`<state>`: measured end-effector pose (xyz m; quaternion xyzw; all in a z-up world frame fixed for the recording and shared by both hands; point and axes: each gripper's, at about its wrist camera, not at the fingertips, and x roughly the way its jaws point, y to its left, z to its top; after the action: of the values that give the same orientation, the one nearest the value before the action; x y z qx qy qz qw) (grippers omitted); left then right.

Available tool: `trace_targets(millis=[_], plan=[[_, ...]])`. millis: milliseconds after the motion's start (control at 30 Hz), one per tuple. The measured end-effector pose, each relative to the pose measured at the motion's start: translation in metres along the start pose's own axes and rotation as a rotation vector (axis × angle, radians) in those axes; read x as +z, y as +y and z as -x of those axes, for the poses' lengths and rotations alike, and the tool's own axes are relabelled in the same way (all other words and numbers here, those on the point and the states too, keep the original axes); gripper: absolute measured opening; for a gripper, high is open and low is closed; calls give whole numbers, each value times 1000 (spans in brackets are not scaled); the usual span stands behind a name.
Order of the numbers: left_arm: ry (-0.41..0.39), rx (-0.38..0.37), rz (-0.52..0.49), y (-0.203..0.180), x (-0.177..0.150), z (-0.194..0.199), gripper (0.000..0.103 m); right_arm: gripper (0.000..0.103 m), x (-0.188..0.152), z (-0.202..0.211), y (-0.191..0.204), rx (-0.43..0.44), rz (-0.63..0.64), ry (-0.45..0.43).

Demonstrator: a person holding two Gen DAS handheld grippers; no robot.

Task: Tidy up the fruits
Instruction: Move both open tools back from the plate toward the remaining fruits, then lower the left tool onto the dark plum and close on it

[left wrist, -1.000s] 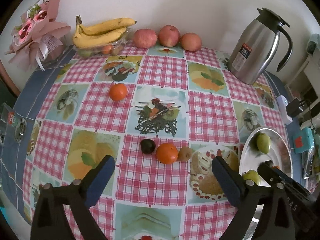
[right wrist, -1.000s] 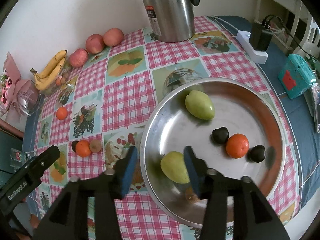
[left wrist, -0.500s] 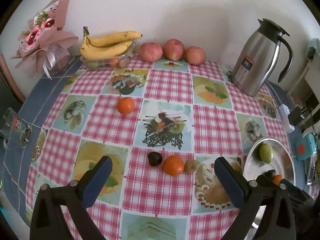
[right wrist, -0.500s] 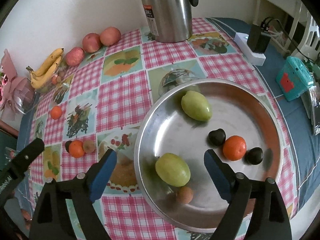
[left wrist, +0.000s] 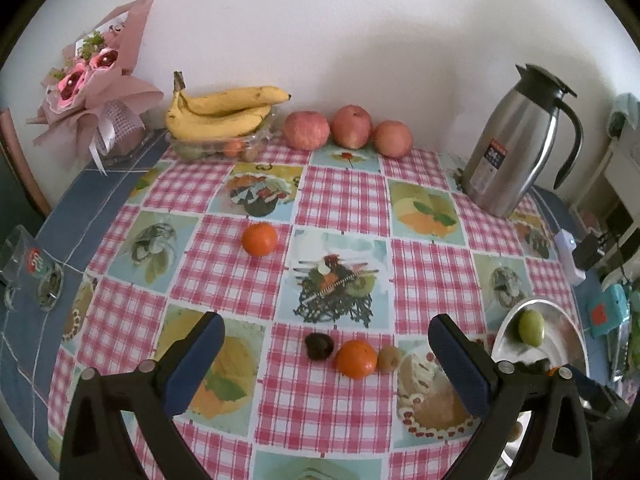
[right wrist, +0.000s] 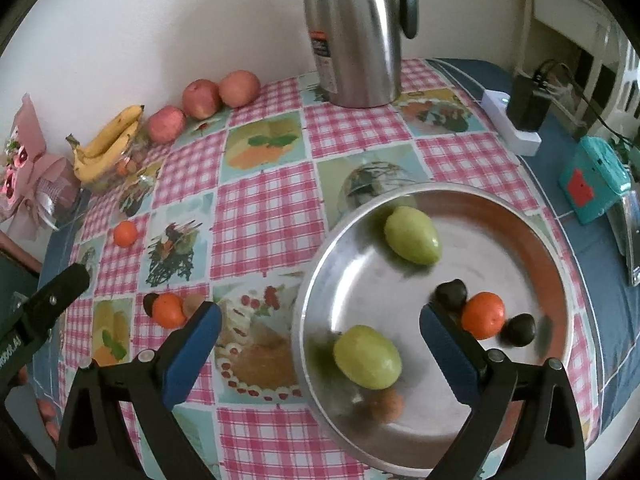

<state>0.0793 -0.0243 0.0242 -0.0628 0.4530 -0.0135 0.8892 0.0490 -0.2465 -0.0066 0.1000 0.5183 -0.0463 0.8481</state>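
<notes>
Checked tablecloth is lying under the right gripper (right wrist: 320, 344), whose jaws have just been opening wide, leaving a green pear (right wrist: 367, 357) in the steel tray (right wrist: 520, 216). Next, the tangerine (left wrist: 355, 359) between the left gripper's (left wrist: 326, 354) spread jaws is likely being targeted.

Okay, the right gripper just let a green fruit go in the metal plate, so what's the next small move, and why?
Probably lower the open left gripper onto the orange in the row of three small fruits in front of it. The right gripper's jaws have just been opening, and the green fruit lies free in the plate, so that drop looks done, while the orange still sits on the tablecloth.
</notes>
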Motion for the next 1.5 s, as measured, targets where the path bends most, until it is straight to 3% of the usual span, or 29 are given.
trace_targets(millis=[200,500,667,1033,1233,1500], plan=[[-26,35,35,15,8,-1,103,99,5,1,15,26,11,2],[22,44,107,40,10,-14,103,99,16,-7,45,37,20,39],[17,130,101,55,12,-17,103,99,22,-14,66,64,25,54],[57,219,181,109,8,-20,103,99,33,-32,111,113,96,94],[70,169,235,115,6,-24,103,99,34,-43,118,139,115,123],[138,106,222,93,2,-54,103,99,25,-65,107,121,86,196]])
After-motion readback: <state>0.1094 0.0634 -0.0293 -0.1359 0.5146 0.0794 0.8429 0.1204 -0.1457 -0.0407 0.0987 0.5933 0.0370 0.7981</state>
